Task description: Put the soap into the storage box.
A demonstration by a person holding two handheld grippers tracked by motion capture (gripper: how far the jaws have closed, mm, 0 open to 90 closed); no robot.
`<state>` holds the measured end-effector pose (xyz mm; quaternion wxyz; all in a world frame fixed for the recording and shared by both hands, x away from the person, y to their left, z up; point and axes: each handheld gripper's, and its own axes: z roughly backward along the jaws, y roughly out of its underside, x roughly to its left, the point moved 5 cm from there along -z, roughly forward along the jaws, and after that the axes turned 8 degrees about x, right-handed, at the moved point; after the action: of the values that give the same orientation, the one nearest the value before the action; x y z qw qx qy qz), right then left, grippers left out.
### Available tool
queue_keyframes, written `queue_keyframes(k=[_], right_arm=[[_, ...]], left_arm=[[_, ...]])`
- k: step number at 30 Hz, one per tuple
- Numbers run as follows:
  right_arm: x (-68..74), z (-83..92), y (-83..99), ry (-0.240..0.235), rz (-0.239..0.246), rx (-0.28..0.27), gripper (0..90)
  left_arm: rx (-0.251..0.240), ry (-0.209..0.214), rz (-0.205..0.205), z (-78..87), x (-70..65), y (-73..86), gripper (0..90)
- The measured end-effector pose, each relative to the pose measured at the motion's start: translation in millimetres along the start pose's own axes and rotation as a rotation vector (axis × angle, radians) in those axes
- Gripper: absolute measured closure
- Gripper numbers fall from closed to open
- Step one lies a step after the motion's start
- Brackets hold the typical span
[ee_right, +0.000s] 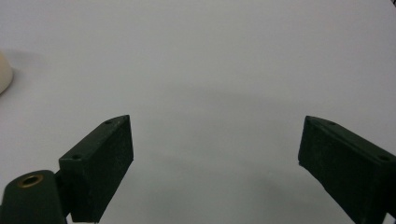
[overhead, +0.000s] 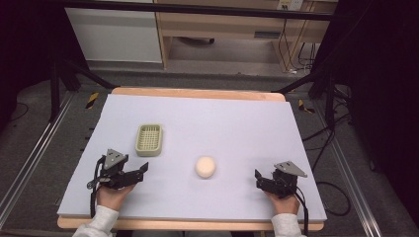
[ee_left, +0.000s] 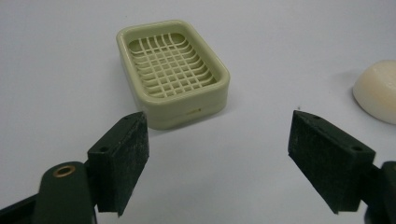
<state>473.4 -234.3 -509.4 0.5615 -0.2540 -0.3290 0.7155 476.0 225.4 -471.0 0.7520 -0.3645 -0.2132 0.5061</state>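
A pale green soap dish with a grid floor sits left of the mat's middle, and it holds nothing. A cream oval soap bar lies on the mat to its right, nearer the front. My left gripper rests near the front left, open, a short way in front of the dish. In the left gripper view, the dish stands just beyond the spread jaws and the soap is at the right edge. My right gripper is open at the front right, with nothing in it. The soap peeks in at the left of the right gripper view.
The lavender mat covers a wooden table. Black frame legs and cables stand on the floor to both sides. Wooden furniture stands behind the table.
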Motion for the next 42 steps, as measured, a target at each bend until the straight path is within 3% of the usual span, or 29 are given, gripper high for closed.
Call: queue_keyframes(k=[23, 39, 42], right_arm=[[-0.3, -1.8, 1.2, 0.004, -0.008, -0.007, 10.0], [-1.7, -2.8, 1.6, 0.004, -0.024, -0.005, 10.0], [-1.5, -2.5, 1.6, 0.003, -0.024, -0.006, 10.0]], left_arm=[[-0.007, 0.018, -0.018, -3.6, -16.8, -14.4, 19.9], [-0.009, 0.049, -0.06, -13.6, -43.0, -29.0, 19.9], [-0.022, 0.056, -0.05, -14.4, -46.8, -32.8, 19.8]])
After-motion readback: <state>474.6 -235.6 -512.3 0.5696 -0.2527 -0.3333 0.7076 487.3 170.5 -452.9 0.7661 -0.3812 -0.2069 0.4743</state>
